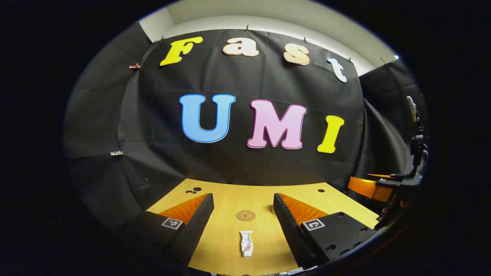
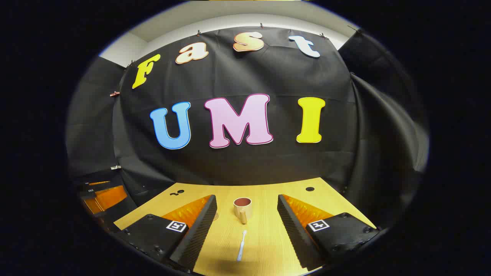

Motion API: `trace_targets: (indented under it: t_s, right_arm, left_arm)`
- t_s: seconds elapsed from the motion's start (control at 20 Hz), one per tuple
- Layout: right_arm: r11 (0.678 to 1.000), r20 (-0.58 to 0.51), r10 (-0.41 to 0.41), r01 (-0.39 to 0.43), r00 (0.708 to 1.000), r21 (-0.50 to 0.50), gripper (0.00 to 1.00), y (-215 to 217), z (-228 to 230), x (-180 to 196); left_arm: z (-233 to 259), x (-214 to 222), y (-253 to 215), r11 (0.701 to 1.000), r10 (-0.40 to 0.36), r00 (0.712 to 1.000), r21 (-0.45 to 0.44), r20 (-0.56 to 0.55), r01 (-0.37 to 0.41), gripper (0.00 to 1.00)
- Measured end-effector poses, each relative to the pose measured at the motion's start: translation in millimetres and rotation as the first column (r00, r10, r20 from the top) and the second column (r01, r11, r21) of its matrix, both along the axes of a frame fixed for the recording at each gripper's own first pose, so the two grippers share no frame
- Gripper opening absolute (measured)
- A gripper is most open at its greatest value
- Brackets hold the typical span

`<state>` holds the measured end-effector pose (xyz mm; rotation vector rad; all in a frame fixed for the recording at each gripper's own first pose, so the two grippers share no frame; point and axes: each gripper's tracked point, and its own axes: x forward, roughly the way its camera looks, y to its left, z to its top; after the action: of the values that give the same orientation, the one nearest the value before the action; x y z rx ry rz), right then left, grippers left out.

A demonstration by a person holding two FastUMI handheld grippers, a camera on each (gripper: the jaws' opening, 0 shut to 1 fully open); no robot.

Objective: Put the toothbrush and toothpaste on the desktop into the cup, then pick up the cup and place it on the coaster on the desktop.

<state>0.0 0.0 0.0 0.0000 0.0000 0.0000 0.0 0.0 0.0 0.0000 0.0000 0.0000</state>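
Your left gripper point(image 1: 243, 201) hangs with its ridged fingers spread wide over the wood-grain desktop point(image 1: 230, 195); the flat toothpaste tube point(image 1: 246, 243) lies between them, the round cork coaster point(image 1: 245, 215) just beyond. Your right gripper point(image 2: 247, 203) is likewise agape, framing the slim toothbrush point(image 2: 241, 245) near you and the upright handled cup point(image 2: 242, 209) farther off.

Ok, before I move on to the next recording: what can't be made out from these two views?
- Toothpaste, left gripper view: print too small to read.
- Toothbrush, right gripper view: bristles too small to tell which way they face.
- Cup, right gripper view: the inside is too shadowed to see the bottom.
- Coaster, left gripper view: its pattern is too small.
- Other gripper, left gripper view: cut off at the edge, open or shut unclear.
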Motion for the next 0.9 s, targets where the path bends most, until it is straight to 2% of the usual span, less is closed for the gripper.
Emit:
trace_targets:
  t_s: [0.4,0.9]
  right_arm:
    - [1.0,-0.032,-0.03,0.03,0.999,0.003,0.98,-21.4,-6.9,22.8]
    - [1.0,-0.081,-0.007,0.006,0.997,-0.008,0.98,-15.2,-19.7,44.4]
  left_arm:
    - [-11.4,33.5,-18.7,0.999,-0.039,0.998,0.007,-0.039,0.039,0.98]
    - [-31.9,53.6,-12.3,1.0,-0.023,0.994,0.001,-0.106,0.023,0.98]
